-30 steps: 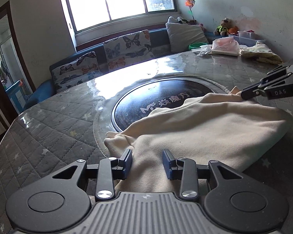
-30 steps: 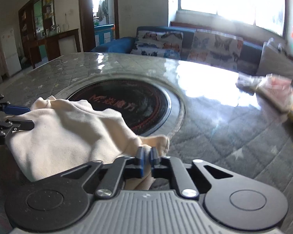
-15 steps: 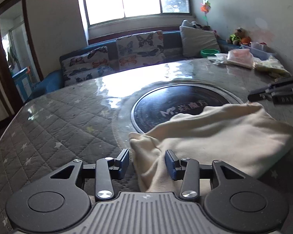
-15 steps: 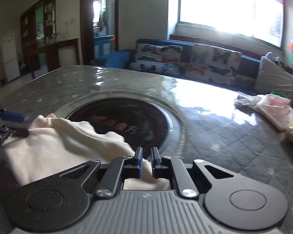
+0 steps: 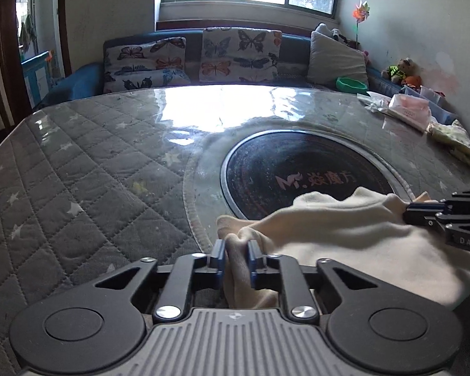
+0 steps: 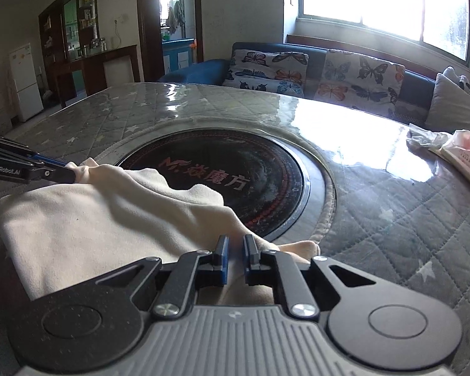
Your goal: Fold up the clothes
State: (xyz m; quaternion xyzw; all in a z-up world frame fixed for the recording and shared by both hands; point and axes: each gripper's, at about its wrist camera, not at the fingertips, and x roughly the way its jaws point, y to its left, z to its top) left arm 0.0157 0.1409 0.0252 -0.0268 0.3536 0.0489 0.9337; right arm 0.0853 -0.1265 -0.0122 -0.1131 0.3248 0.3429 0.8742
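Both grippers are clamped on the cream garment [image 5: 344, 238]: the left gripper [image 5: 236, 258] pinches one bunched corner between its blue pads, the right gripper [image 6: 235, 260] the opposite corner. Between them the cloth lies in a doubled, rumpled band just beside the black round hotplate [image 6: 222, 178], its far edge overlapping the hotplate's rim. At least one fold looks made; smoothing and further folds seem left. Beyond the hotplate, more clothes [image 5: 454, 134] wait on the quilted table [image 5: 87, 169].
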